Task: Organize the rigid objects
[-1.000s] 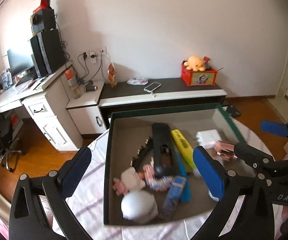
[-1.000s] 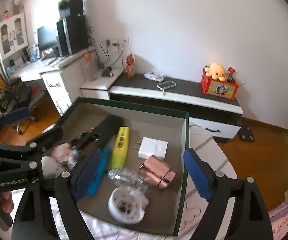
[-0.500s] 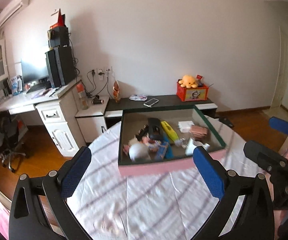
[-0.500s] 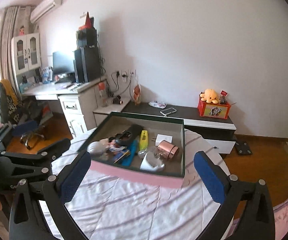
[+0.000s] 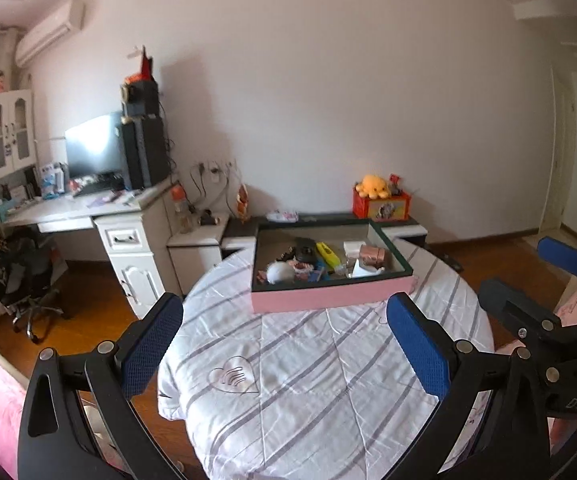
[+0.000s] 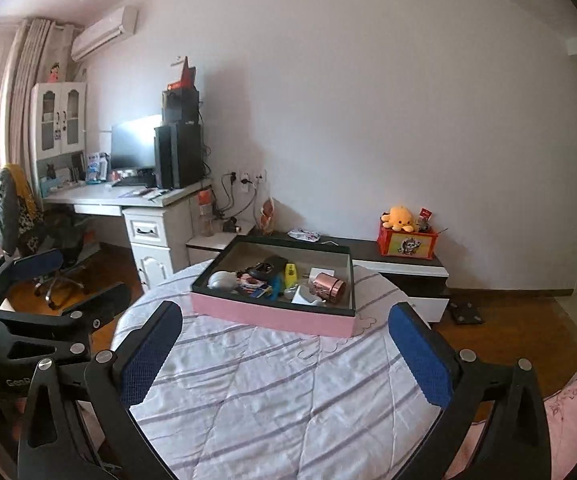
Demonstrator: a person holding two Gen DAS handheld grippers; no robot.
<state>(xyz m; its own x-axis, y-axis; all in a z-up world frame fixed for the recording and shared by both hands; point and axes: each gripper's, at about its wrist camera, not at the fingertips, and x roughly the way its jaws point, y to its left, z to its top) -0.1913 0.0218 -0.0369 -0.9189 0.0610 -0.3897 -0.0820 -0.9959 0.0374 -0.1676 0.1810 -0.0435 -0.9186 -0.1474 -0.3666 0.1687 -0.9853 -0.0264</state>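
A pink box (image 5: 330, 298) with a dark green rim sits at the far side of a round table (image 5: 328, 392) under a striped white cloth. It holds a black remote (image 5: 305, 251), a yellow bar (image 5: 327, 256), a white round object (image 5: 278, 271), a white charger and a copper can (image 6: 328, 287). The box also shows in the right wrist view (image 6: 272, 316). My left gripper (image 5: 284, 344) is open and empty, well back from the box. My right gripper (image 6: 284, 352) is open and empty, also well back.
A white desk (image 5: 88, 212) with a monitor and speakers stands at the left with an office chair (image 5: 24, 280). A low dark cabinet (image 6: 400, 264) behind the table carries a red toy box (image 6: 406, 242). Wood floor surrounds the table.
Both grippers have pulled far back and up from the box, which was close beneath them a second ago. Both stay open and empty.
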